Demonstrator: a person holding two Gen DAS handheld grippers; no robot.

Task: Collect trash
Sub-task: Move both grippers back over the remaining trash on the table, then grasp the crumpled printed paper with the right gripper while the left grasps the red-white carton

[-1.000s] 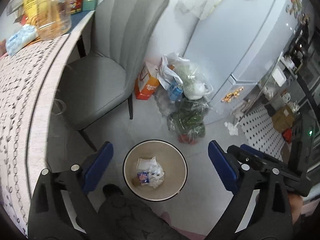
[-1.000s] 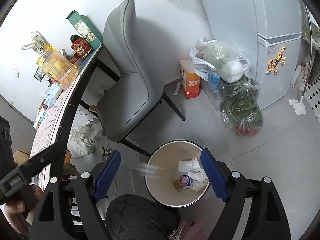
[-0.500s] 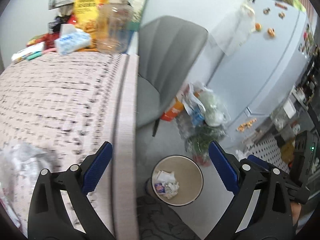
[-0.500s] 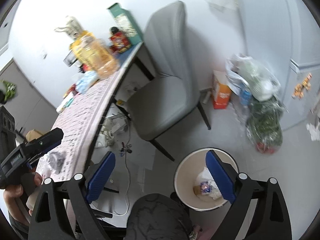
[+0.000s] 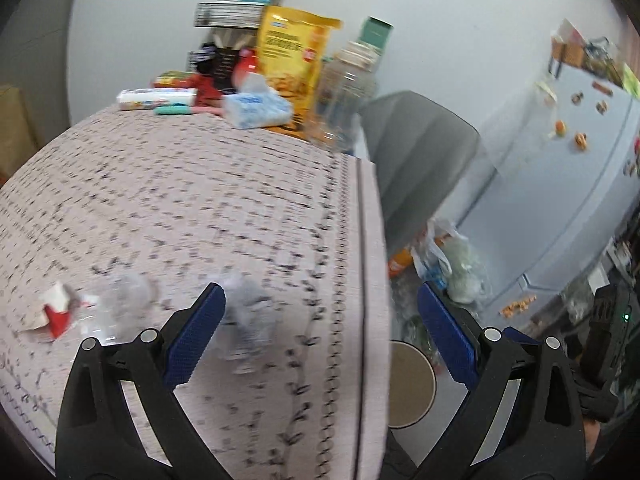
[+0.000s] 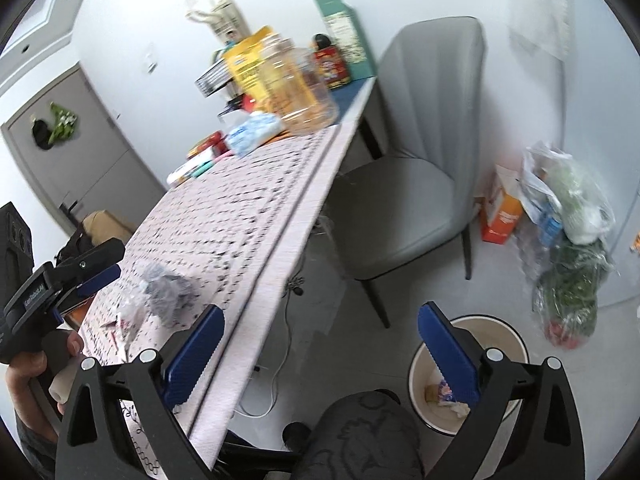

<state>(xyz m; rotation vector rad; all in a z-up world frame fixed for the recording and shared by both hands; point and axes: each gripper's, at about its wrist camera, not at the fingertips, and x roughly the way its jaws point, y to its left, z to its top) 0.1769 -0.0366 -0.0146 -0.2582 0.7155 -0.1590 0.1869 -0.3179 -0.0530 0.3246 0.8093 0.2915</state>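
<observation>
Pink patterned cloth covered the desk (image 5: 208, 208) that now filled my left view; a second earlier both cameras had looked straight down into the waste bin (image 6: 496, 328), so I had swung up and away from it. I judged one drop finished and the next pickup beginning.

My left hand-held gripper (image 5: 320, 336) hung released, jaws wide and holding nothing, above the near part of the desk. A crumpled grey wrapper (image 5: 246, 316) lay just beside its left jaw. Left of that lay a clear crumpled plastic piece (image 5: 120, 300), then a red and white scrap (image 5: 54, 312). All three were blurred.

My right hand-held gripper (image 6: 320, 352) was also released and carrying nothing, between the desk edge and the bin.

The bin stood on the floor, right of the desk and near a grey chair (image 6: 416, 168). Inside lay white crumpled paper and a small printed packet (image 6: 444, 392), partly hidden by my right jaw. Tied plastic bags (image 6: 568, 240) were heaped against the far wall.
</observation>
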